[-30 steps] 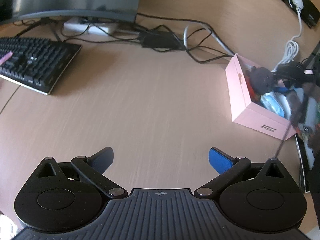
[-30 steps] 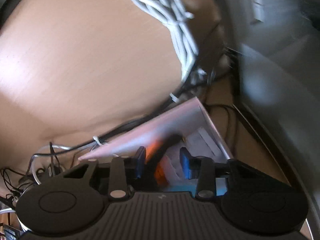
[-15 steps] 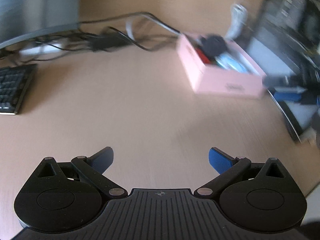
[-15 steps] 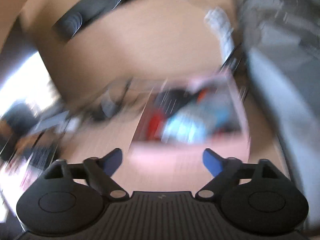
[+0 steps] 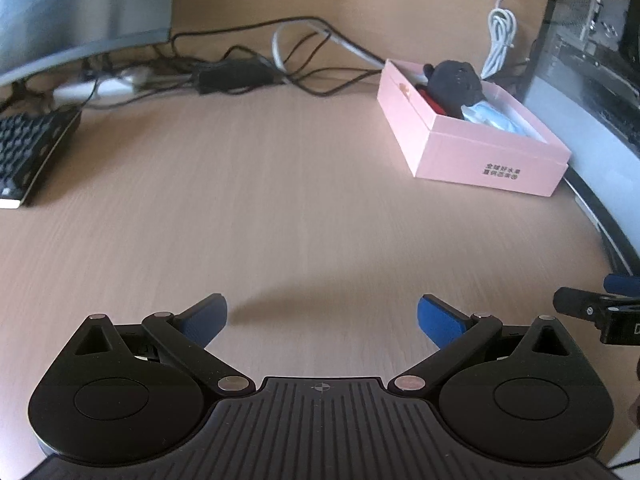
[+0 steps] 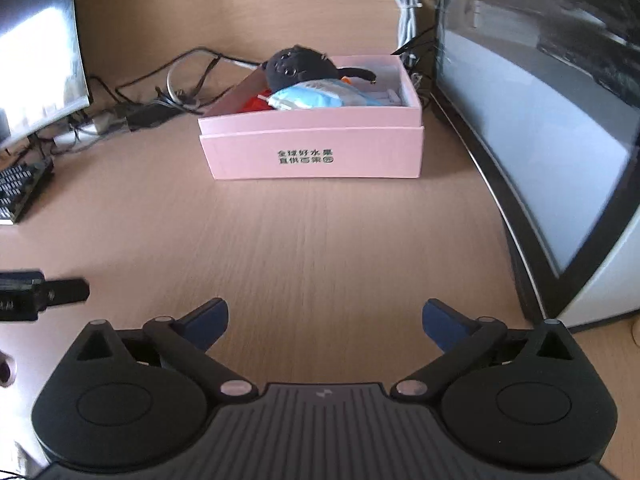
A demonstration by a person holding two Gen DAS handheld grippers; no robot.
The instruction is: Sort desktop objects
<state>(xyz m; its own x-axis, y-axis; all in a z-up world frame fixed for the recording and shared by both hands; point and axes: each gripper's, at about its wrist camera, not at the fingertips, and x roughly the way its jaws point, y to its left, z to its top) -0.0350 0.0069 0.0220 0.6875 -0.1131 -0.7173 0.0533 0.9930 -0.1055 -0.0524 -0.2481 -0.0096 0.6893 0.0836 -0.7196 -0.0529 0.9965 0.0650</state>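
Right wrist view: the right gripper (image 6: pixel 324 316) has its blue-padded jaws spread wide and still opening, with nothing between them but bare, pale wood-grain tabletop (image 6: pixel 320 240). Straight ahead of the jaws, well apart from them, sits a rectangular pink cardboard box (image 6: pixel 312 152) with dark printed characters on its near wall. Inside it lie a round black plush toy (image 6: pixel 300 66), a crinkled light-blue plastic packet (image 6: pixel 316 98) and something red (image 6: pixel 256 102), heaped above the rim. Beyond the box a coiled white cable (image 6: pixel 406 8) hangs, and to the right of the jaws rises a glossy curved panel (image 6: pixel 540 140) with a dark frame. Left of the jaws are tangled black cords (image 6: pixel 160 92) and the corner of a black keyboard (image 6: pixel 20 188).

Left wrist view: the left gripper (image 5: pixel 322 316) also has its jaws spread over bare tabletop; the box stands ahead and to their right.
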